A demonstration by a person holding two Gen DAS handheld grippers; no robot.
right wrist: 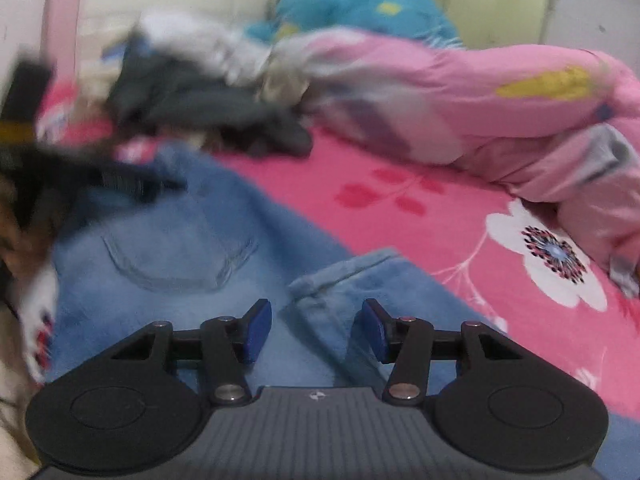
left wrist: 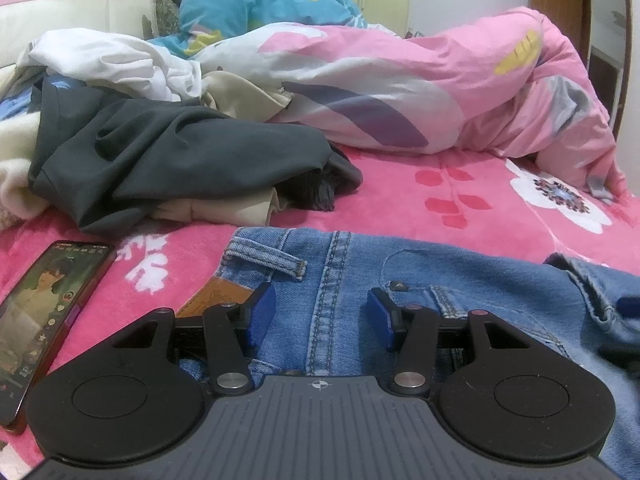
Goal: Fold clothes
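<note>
My left tongs and right tongs both hover apart over the jeans, gripping nothing. The jeans lie partly folded on the bed; the clothes pile waits unfolded.

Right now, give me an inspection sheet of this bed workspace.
Surface: pink floral bedspread, mostly bare on the right.
Job's things: blue jeans spread flat at the near edge, one leg hem folded over.
Clutter: dark grey garment on a clothes heap; lit smartphone; pink duvet.
Grippers: left hand-held gripper open over the waistband; right hand-held gripper open above the denim.
Cables: nothing seen.
Surroundings: a person under a blue quilt; wooden door.
</note>
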